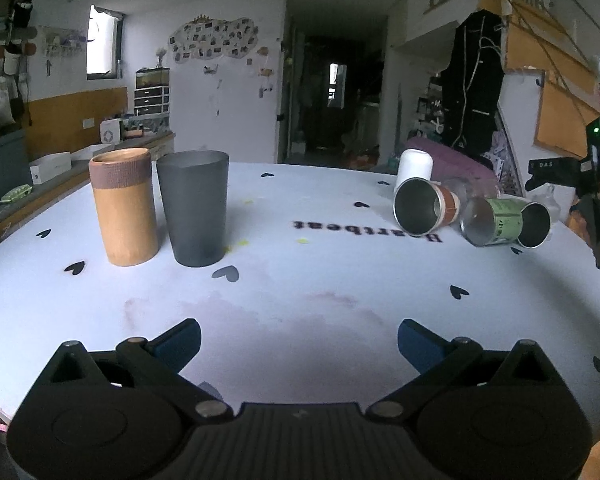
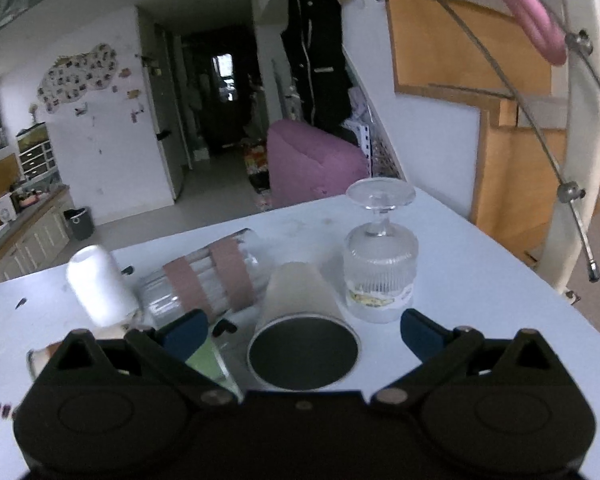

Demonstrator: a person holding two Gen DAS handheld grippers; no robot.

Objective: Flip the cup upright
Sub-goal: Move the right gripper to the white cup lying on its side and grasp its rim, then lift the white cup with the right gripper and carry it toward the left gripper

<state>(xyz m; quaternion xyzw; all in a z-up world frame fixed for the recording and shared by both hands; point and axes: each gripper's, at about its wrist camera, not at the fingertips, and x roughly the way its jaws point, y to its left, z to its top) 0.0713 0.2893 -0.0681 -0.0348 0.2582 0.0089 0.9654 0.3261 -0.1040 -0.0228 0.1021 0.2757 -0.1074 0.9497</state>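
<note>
A: Which cup is up for flipping?

B: My guess is the pale tapered cup with the dark inside (image 2: 304, 320), lying on its side on the white round table (image 2: 480, 280). It sits right in front of the right gripper (image 2: 304, 330), roughly between the two blue pads, which stand wide apart and hold nothing.

A: Which way does it point?

B: Its dark mouth faces the right wrist camera. The closed base points away, toward the far edge, so the long axis runs roughly along the gripper's line of sight.

A: What could go wrong?

B: It is crowded. The upside-down ribbed clear stemmed glass (image 2: 380, 272) stands just beside it on the right, and the clear glass tumbler with pink bands (image 2: 208, 280) lies just to its left. A swing while tipping the cup up could knock the stemmed glass (top-heavy, I'd judge). A round tapered wall may also roll or slip out of a loose pinch.

A: And the other hand?

B: The left gripper (image 1: 299, 344) hovers over bare table, fingers spread and empty, well apart from the upright orange cylinder cup (image 1: 124, 208) and dark grey tumbler (image 1: 196, 208).
</note>
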